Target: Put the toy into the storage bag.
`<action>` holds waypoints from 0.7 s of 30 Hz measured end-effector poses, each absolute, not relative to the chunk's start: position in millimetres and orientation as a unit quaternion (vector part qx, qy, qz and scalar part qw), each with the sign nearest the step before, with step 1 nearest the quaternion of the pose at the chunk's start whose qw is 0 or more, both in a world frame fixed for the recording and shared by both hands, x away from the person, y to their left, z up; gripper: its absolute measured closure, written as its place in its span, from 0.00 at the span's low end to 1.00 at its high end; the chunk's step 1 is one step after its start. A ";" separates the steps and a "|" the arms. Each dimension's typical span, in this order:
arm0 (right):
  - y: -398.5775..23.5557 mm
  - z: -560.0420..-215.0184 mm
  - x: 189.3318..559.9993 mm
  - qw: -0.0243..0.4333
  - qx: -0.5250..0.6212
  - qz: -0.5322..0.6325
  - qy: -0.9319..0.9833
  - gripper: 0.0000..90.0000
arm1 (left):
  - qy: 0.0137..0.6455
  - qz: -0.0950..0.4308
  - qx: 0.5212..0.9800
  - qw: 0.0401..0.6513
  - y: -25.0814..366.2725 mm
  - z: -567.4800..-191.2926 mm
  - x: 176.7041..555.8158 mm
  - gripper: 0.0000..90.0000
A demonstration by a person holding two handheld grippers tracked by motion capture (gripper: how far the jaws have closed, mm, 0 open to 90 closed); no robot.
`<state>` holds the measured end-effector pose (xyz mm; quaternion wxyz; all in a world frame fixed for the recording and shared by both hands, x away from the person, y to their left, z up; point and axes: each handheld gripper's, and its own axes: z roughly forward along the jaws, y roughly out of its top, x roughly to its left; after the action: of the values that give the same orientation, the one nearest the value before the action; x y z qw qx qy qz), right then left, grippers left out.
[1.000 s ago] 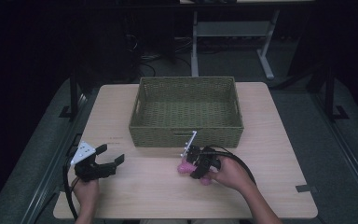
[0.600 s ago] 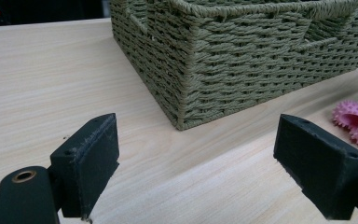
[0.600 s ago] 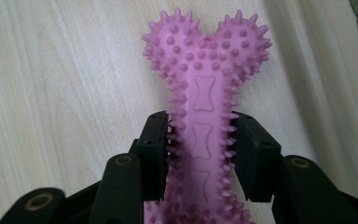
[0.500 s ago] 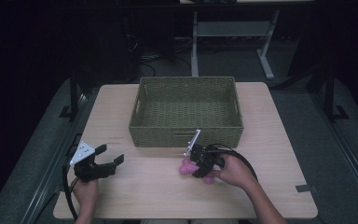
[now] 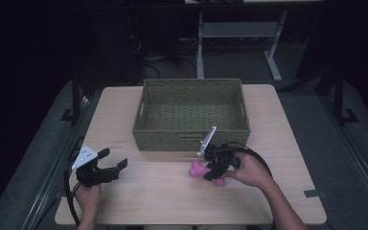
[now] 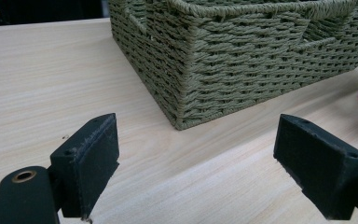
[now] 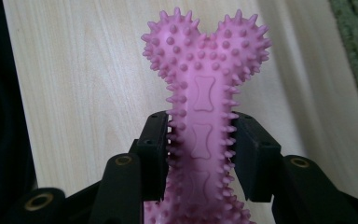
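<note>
Clamping pink spiked bone toy [image 7: 204,116] by its shank in right gripper [image 5: 219,166], lower centre over surface [image 5: 287,124]; left gripper [image 6: 214,163] agape, empty; nubs risking slippage before basket [image 5: 191,112].

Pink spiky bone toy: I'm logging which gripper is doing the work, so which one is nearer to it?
Right. The right gripper has its jaws closed on the pink bone toy at its shaft. The left gripper sits open near the table's left edge, well away from it.
</note>
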<state>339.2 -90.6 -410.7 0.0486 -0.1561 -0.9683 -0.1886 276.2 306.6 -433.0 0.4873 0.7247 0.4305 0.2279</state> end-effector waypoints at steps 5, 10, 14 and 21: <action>-100.6 -397.6 346.8 0.047 -0.155 -0.201 -0.966 0.65 | 0.431 0.230 0.724 0.487 306.4 -432.6 276.2 0.15; -107.7 -386.8 351.5 0.045 -0.149 -0.213 -0.964 0.65 | 0.429 0.229 0.725 0.488 306.3 -432.8 276.4 0.15; -111.0 -379.5 351.7 0.039 -0.143 -0.222 -0.964 0.65 | 0.428 0.228 0.726 0.487 305.4 -432.8 276.4 0.15; -113.0 -366.0 354.4 0.033 -0.134 -0.221 -0.966 0.65 | 0.427 0.228 0.728 0.486 303.6 -433.3 276.8 0.15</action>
<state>354.4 -113.0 -366.0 0.0329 -0.1337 -0.9656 -0.2207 276.8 303.6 -433.3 0.4863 0.7276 0.4270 0.2277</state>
